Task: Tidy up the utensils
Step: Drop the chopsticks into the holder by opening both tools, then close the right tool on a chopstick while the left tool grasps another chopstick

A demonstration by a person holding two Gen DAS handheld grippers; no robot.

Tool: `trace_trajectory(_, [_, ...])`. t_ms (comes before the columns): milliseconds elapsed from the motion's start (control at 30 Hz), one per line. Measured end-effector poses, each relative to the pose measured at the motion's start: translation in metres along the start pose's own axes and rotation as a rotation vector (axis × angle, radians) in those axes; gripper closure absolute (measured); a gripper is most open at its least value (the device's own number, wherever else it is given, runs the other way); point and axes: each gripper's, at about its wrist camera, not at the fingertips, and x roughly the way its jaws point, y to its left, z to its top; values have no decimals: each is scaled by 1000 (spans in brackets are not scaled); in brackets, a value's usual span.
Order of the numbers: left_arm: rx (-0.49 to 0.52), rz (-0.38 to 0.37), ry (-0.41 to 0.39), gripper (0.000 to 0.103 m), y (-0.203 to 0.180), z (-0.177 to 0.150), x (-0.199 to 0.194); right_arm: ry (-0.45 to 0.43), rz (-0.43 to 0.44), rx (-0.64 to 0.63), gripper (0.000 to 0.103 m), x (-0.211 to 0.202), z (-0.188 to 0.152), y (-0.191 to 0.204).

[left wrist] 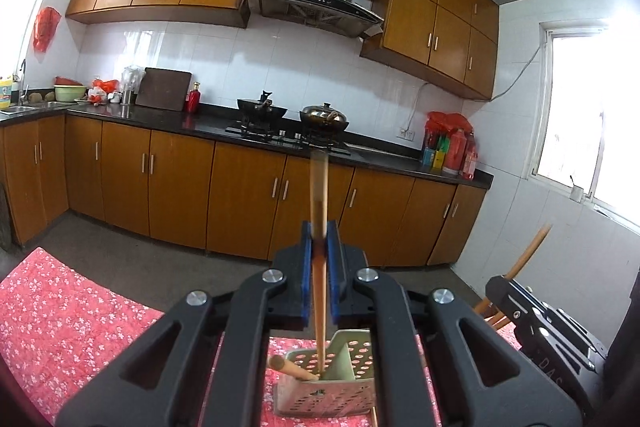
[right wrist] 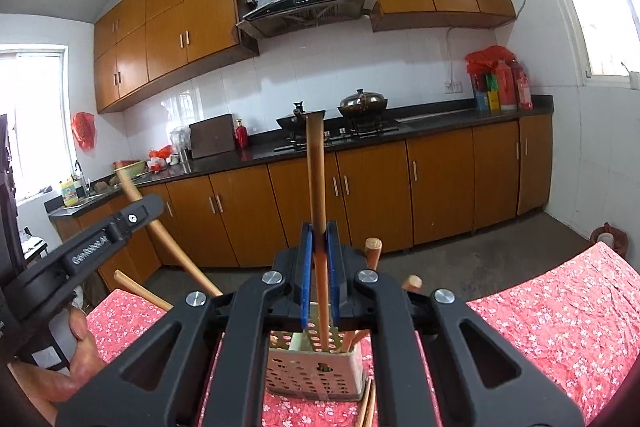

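Note:
My left gripper [left wrist: 320,247] is shut on a long wooden utensil handle [left wrist: 319,195] whose lower end dips into a perforated metal utensil holder [left wrist: 340,391] on the red floral tablecloth [left wrist: 68,319]. Another wooden handle [left wrist: 290,369] leans in the holder. My right gripper [right wrist: 319,247] is shut on a second wooden utensil handle [right wrist: 316,167], its lower end inside the same holder [right wrist: 316,371], where other wooden handles [right wrist: 372,251] stand. The left gripper's body [right wrist: 104,239] shows at the left of the right wrist view; the right gripper's body [left wrist: 536,319] shows at the right of the left wrist view.
Loose chopsticks [right wrist: 367,405] lie on the cloth beside the holder. Behind the table runs a kitchen counter [left wrist: 168,119] with two woks [left wrist: 324,117] on a stove, a cutting board [left wrist: 163,89], bottles [left wrist: 452,147] and wooden cabinets [left wrist: 180,179].

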Motion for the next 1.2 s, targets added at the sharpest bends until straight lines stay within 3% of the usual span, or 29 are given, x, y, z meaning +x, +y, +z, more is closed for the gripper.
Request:
trace_trajectory(367, [-15, 24, -17, 88, 8, 10, -40, -45, -24, 0, 88, -39, 17, -1])
trace_trajectory(533, [-7, 41, 7, 78, 24, -1, -84, -15, -38, 40, 86, -70, 7, -14])
trace_trajectory(600, [13, 59, 29, 75, 32, -15, -99, 27, -49, 41, 83, -77, -9, -20])
trace_trajectory(700, [54, 114, 112, 72, 43, -46, -108, 162, -81, 35, 82, -73, -48, -30])
trace_trajectory(900, [54, 203, 326, 72, 72, -115, -100, 517, -72, 102, 82, -35, -142, -43])
trace_trajectory(1000, [23, 215, 406, 72, 83, -139, -96, 593, -50, 115, 82, -28, -168, -38])
trace_trajectory(1200, [5, 205, 479, 72, 84, -170, -94, 659, -59, 75, 83, -13, -188, -27])
